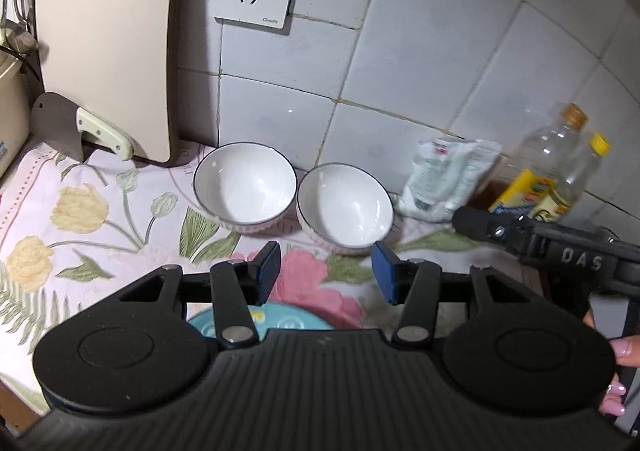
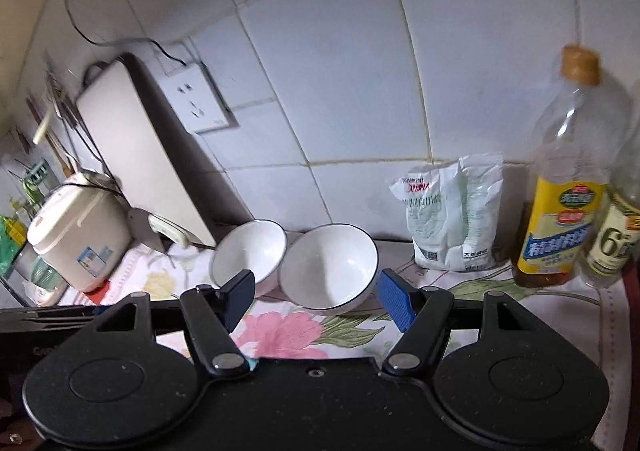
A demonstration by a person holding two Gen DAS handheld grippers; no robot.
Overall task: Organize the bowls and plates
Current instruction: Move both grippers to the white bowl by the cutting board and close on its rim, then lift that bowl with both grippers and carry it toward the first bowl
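Both white bowls, left bowl [image 1: 245, 187] and right bowl [image 1: 345, 207], sit unstacked mid-frame, a teal plate [image 1: 260, 321] lower centre, while left gripper [image 1: 325, 275] and right gripper [image 2: 316, 301] gape empty, so organizing seems barely begun.

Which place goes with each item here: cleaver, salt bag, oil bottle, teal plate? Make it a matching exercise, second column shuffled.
Things:
1. cleaver
2. salt bag
3. oil bottle
4. teal plate

Places:
A. right of the salt bag
B. under the open left tongs
C. leaning at the foot of the cutting board
D. against the wall, right of the two bowls

Pairs: 1-C, 2-D, 3-A, 4-B
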